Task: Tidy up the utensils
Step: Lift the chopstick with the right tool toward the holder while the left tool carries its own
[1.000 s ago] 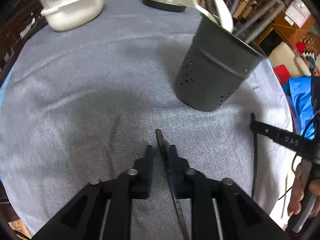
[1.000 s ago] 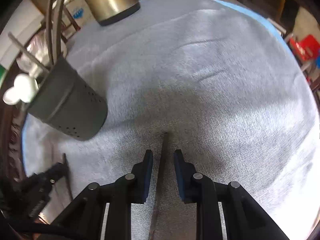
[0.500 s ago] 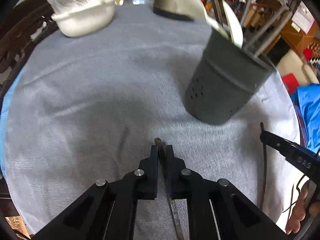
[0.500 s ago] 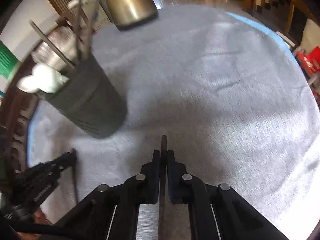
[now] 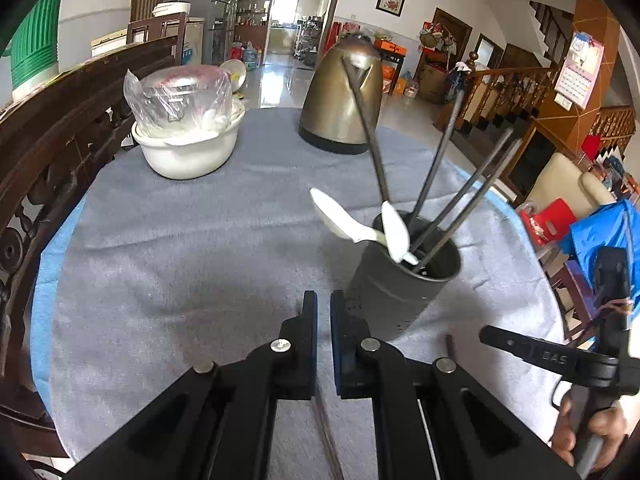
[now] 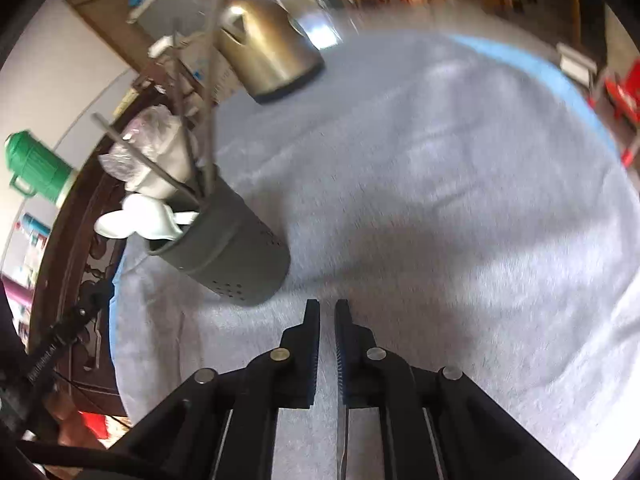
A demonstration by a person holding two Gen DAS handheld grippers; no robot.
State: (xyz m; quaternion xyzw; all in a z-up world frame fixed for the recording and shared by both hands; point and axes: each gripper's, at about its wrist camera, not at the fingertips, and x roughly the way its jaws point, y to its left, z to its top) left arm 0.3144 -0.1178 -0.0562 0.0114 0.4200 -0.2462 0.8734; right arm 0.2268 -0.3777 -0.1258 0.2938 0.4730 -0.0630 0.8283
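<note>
1. Left gripper (image 5: 324, 300): black fingers closed on a thin brown stick (image 5: 326, 436), whose tail runs back under them.
2. Right gripper (image 6: 327, 308): fingers easing apart. A thin grey stick (image 6: 340, 436) lies between them, against the right-hand pad. A hand (image 5: 600, 432) grips the handle.
3. Utensil holder (image 5: 400, 292): dark grey metal cylinder with small punched holes low on its wall. It stands upright just beyond both sets of fingers.
4. Holder contents: two glossy white spoons (image 5: 344, 220) and several long dark sticks (image 5: 460, 208) fanning outward.
5. Surface (image 5: 180, 260): round, covered in grey woven cloth, slightly rumpled, over a blue underlay at the rim.
6. Far side: brass-coloured kettle (image 5: 340, 100); white bowl (image 5: 188, 152) topped with a crinkled clear plastic bag.
7. Around: carved dark wooden chair back (image 5: 60, 120), green flask (image 6: 36, 168).
8. Room: shiny tiled floor, wooden stair railing.
</note>
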